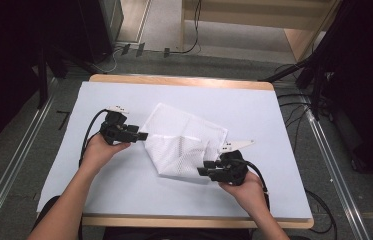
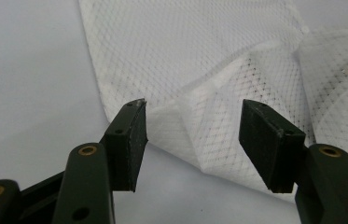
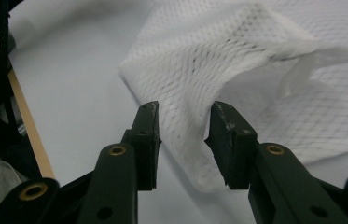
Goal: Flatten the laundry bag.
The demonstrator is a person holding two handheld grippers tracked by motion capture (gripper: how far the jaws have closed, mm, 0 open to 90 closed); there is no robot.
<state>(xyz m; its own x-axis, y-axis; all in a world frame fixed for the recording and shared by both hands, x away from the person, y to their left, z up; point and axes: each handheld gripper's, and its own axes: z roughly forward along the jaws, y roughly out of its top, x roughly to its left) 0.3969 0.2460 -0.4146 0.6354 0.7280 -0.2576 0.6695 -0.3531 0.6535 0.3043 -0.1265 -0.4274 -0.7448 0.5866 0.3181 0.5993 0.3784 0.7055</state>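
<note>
I see a wooden table (image 1: 184,80) covered by a pale grey-blue sheet (image 1: 124,180), wood edge showing front and back. On the sheet lies one white mesh bag (image 1: 184,137), folded, rumpled, near the middle.

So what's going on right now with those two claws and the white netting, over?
Left gripper open beside the white mesh bag. Right gripper jaws apart, a fold of the mesh between them, not pinched. Nothing in the way on the table.
</note>
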